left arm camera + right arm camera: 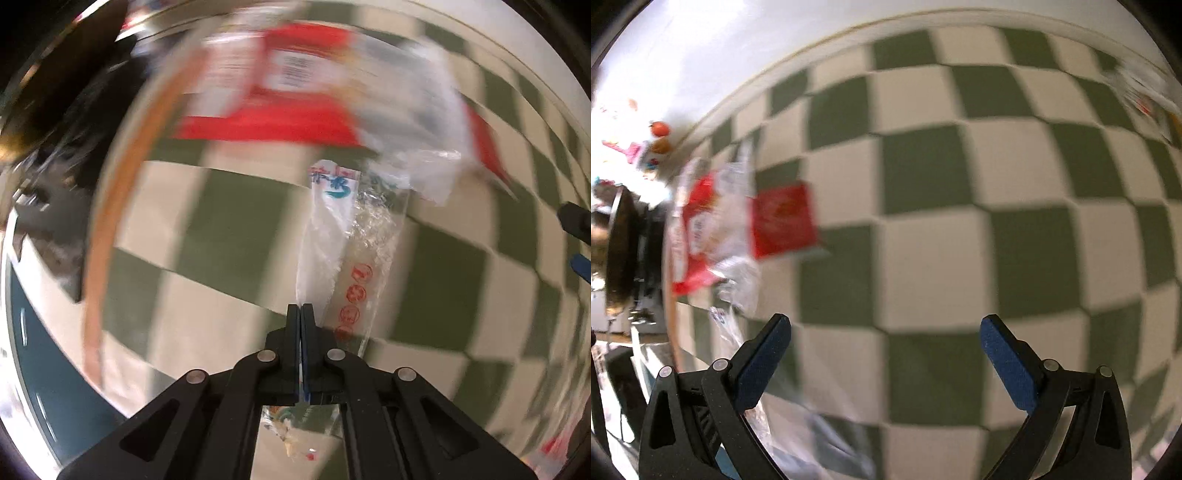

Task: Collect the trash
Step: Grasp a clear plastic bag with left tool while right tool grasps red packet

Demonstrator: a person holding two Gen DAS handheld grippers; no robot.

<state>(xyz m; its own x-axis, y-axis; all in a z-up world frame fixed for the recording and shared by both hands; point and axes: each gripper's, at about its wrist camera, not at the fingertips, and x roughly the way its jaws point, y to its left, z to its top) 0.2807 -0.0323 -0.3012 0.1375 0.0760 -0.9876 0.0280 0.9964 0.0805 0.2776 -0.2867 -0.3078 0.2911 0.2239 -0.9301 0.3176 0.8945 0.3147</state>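
Left claw (301, 308) clamps clear wrapper (351, 258); right claw (885, 328) gapes over bare checkered cloth (960, 221).

blur: red packaging (295, 99) print unreadable | cut off: clear wrapper (295, 435) behind claw

Landmark — the checked cloth (229, 236). On it, ahead of the left gripper (300, 308), lies a clear wrapper (343, 236), its near end between the closed fingers. Beyond the wrapper, a packet (280, 92) on the cloth. Right gripper (885, 334) over bare cloth — packet to its left.
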